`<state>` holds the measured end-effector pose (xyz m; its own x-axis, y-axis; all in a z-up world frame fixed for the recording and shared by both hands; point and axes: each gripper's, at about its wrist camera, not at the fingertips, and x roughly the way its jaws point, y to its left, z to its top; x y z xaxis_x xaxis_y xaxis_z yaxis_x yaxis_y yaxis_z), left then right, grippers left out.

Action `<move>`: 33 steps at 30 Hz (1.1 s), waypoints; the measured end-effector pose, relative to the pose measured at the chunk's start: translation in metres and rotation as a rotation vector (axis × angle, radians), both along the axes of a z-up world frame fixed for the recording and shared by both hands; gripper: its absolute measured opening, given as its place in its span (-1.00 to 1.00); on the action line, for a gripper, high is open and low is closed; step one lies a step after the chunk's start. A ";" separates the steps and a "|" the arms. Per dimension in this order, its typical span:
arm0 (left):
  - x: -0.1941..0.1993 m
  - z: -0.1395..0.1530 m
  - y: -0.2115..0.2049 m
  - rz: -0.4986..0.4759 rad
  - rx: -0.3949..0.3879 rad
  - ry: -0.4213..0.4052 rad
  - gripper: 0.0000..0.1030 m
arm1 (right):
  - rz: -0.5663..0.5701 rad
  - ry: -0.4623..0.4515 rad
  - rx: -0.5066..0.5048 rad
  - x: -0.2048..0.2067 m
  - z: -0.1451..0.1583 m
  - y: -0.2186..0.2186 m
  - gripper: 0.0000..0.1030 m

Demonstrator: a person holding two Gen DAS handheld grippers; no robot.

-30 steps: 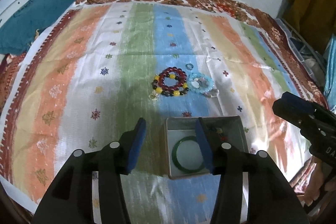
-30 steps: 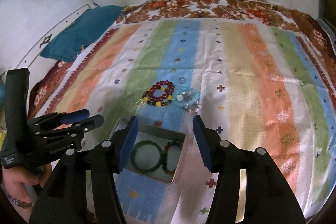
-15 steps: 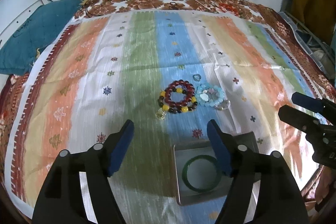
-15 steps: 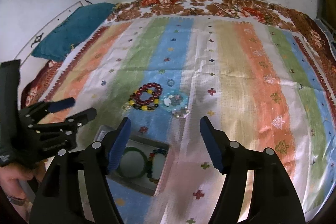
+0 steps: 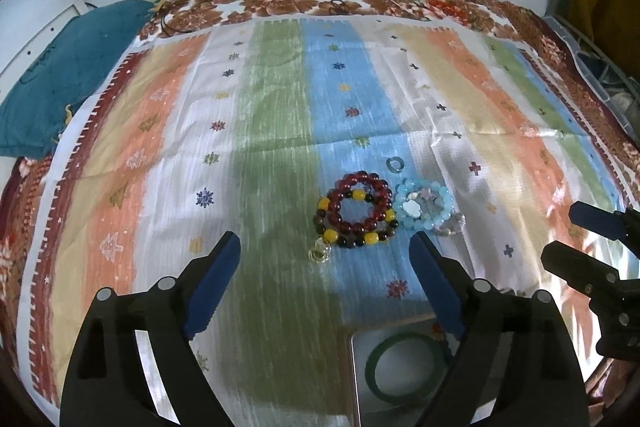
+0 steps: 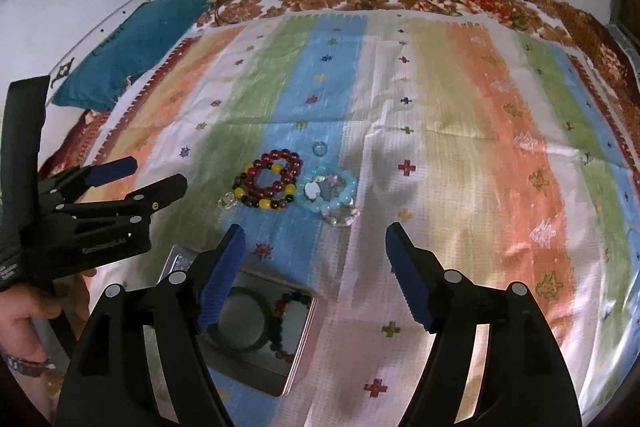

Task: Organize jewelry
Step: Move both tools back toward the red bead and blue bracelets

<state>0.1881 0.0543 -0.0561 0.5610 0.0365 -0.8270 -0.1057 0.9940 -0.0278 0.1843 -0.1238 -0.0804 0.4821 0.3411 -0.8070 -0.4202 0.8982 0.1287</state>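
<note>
- The jewelry lies in a loose cluster on the blue stripe of the striped cloth (image 5: 280, 155), near the middle of the bed.
- The red bead bracelet (image 5: 360, 205) lies flat, overlapping a yellow-and-dark bead bracelet (image 5: 352, 237) on its near side.
- The pale blue bracelet (image 5: 424, 207) lies flat, touching the right side of the red one; the cluster's long axis runs left to right.
- A small ring (image 5: 395, 163) lies just beyond the cluster, apart from it.
- A clear charm (image 5: 319, 254) lies at the near left edge.
- The metal tin (image 6: 298, 343) sits nearer than the cluster, holding a green bangle (image 6: 240, 345) and a bead bracelet (image 6: 286, 307).
- The left gripper (image 5: 325, 269) is spread wide, holding and touching nothing.
- The right gripper (image 6: 316, 259) is likewise spread wide and empty, above the cloth.
- A teal cushion (image 5: 60, 75) lies far left.
</note>
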 end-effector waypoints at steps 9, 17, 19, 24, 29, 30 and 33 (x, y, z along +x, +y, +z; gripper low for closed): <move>0.016 -0.015 0.012 0.001 -0.021 0.034 0.69 | -0.022 0.032 0.000 0.026 -0.016 -0.001 0.53; 0.031 -0.026 0.010 -0.025 -0.003 0.057 0.69 | -0.042 0.057 -0.029 0.044 -0.033 0.001 0.53; 0.034 -0.028 0.009 -0.028 0.000 0.059 0.69 | -0.041 0.053 -0.038 0.047 -0.036 0.003 0.53; 0.039 -0.036 0.006 -0.052 0.007 0.077 0.67 | -0.044 0.046 -0.047 0.052 -0.041 0.006 0.58; 0.048 -0.042 0.007 -0.053 -0.003 0.087 0.66 | -0.033 0.040 -0.056 0.057 -0.045 0.012 0.58; 0.049 -0.043 0.007 -0.058 -0.002 0.087 0.66 | -0.033 0.044 -0.057 0.059 -0.046 0.014 0.58; 0.053 -0.046 0.006 -0.068 -0.002 0.090 0.66 | -0.033 0.051 -0.068 0.063 -0.051 0.017 0.58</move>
<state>0.2416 0.0607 -0.1021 0.4855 -0.0005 -0.8742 -0.0402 0.9989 -0.0229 0.2473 -0.1073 -0.1312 0.4497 0.2695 -0.8515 -0.3848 0.9188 0.0876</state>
